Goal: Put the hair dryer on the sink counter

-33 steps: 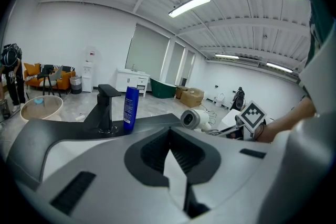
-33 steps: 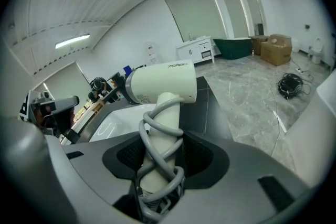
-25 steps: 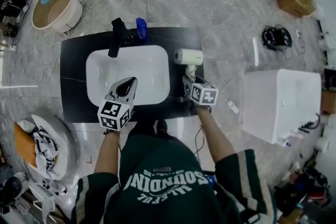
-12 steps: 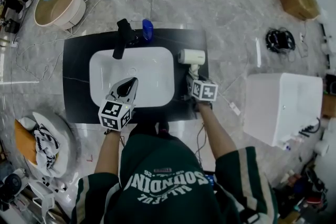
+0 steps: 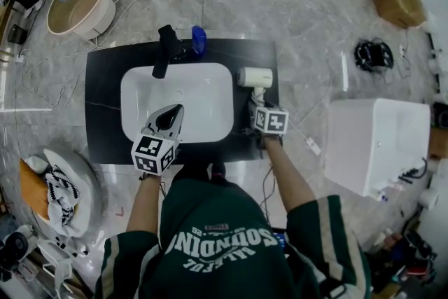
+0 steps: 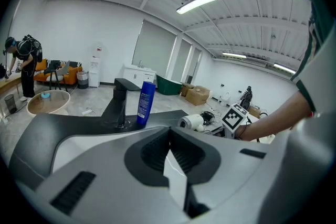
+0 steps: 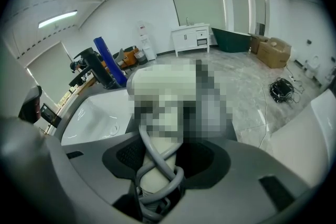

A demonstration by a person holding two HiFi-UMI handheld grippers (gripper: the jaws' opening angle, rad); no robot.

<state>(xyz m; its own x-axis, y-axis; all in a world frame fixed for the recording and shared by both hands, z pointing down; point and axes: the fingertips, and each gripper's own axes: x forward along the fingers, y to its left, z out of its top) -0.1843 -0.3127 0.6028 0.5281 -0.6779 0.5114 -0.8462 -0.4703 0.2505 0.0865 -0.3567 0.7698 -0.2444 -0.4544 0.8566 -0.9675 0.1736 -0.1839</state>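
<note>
The white hair dryer (image 5: 253,76) is over the black sink counter (image 5: 101,80), on the strip right of the white basin (image 5: 175,91). I cannot tell whether it rests on the counter. My right gripper (image 5: 257,103) is shut on its handle (image 7: 155,176), which has the grey cord wound round it. In the right gripper view a mosaic patch covers the dryer's body. My left gripper (image 5: 173,112) hangs over the basin's near edge with its jaws together and nothing in them. The left gripper view shows the dryer (image 6: 190,122) lying to the right.
A black faucet (image 5: 163,49) and a blue bottle (image 5: 199,39) stand at the counter's far edge. On the floor are a round tub (image 5: 75,3) far left, a white box (image 5: 378,143) to the right, a cable coil (image 5: 369,52) and a basket of cloth (image 5: 56,192).
The right gripper has sunk slightly toward the counter with the hair dryer in it. The left gripper has kept still.
</note>
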